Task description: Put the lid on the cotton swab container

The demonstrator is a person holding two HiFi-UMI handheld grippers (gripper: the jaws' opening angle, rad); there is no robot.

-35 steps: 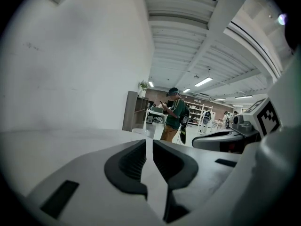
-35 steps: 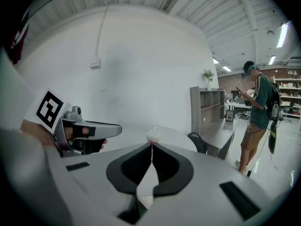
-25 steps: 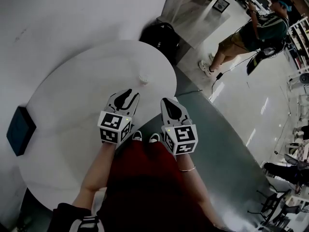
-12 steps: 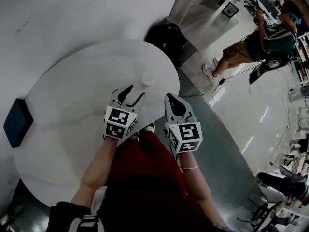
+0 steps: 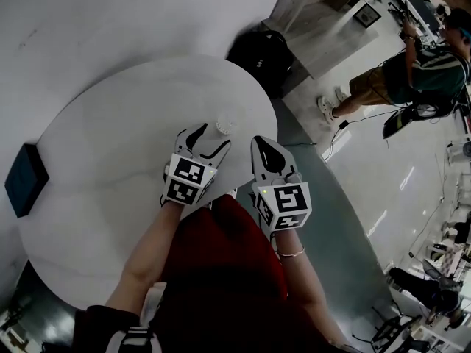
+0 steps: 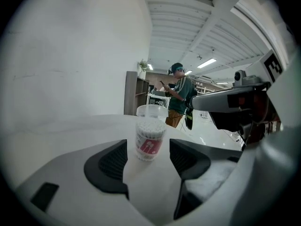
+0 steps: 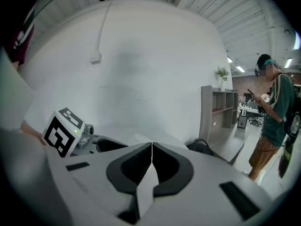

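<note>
Dim foreground, floor glare, fisheye edges

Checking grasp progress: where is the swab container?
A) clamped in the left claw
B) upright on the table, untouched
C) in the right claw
B: the container stands free on the table, just ahead of the left claw, whose jaws have just been opening with nothing between them.

A round white table [image 5: 110, 168] carries everything here, and its top is plain and pale. Toward its right rim, as the head view shows it, stands a small cotton swab container [image 6: 149, 140] — upright, open on top, full of white swabs, with a red label on its side. Just behind it sits a clear round lid [image 6: 152, 111]; whether the two touch I cannot tell. At the left rim lies a dark flat box [image 5: 23, 179], well apart from both.
</note>
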